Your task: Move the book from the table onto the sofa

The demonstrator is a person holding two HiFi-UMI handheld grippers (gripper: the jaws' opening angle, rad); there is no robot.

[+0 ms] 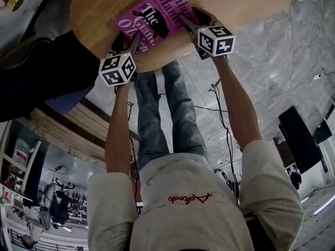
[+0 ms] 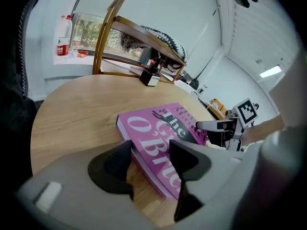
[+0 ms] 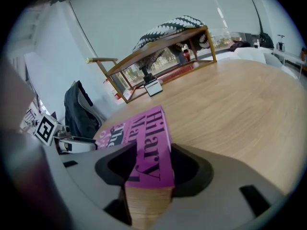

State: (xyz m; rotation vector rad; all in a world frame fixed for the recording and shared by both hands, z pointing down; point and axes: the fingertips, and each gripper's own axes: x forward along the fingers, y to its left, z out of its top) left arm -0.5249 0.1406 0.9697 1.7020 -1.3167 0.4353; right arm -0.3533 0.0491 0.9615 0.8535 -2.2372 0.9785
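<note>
Book [image 1: 157, 14] gripped, not yet lifted from the tabletop [image 1: 99, 9].
Its edge is clamped by the right hand-held gripper [image 3: 151, 152]; the left hand-held gripper [image 2: 149, 147] is held open at a corner. The carry to the sofa is left to be done.

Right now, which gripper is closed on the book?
The right gripper: its jaws clamp the book, while the left gripper stands wide open.
</note>
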